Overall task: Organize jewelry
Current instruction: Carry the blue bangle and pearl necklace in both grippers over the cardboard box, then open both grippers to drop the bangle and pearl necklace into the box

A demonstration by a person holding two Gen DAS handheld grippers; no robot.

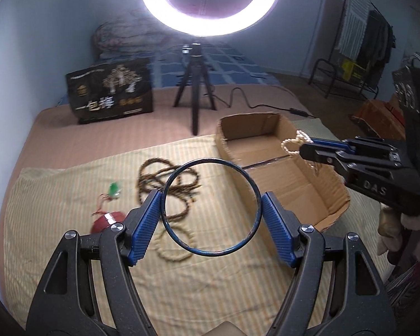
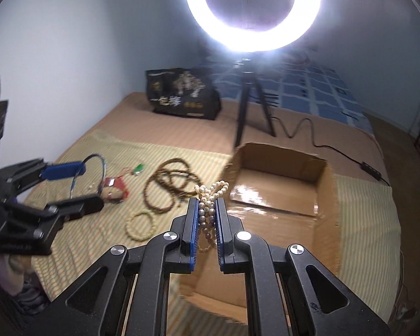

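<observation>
My left gripper (image 1: pixel 210 196) is shut on a thin blue bangle (image 1: pixel 210 253), whose rim touches both blue pads; it hangs over the striped cloth (image 1: pixel 56 224) just left of the cardboard box (image 1: pixel 249 126). My right gripper (image 2: pixel 206 200) is shut on a cream and grey pearl strand (image 2: pixel 212 189) above the box's (image 2: pixel 277 162) near left edge. On the cloth lie a brown bead necklace (image 2: pixel 165 184), a cream bead bracelet (image 2: pixel 138 224), a red pouch (image 2: pixel 114 186) and a green pendant (image 2: pixel 138 169). The left gripper (image 2: pixel 84 186) with the bangle (image 2: pixel 102 165) shows at the left of the right wrist view.
A lit ring light on a black tripod (image 1: pixel 194 95) stands behind the box, its cable (image 1: pixel 254 103) trailing right. A black printed bag (image 1: pixel 112 92) stands at the back left. Beyond are a blue checked bed and, at far right, a clothes rack (image 1: pixel 358 28).
</observation>
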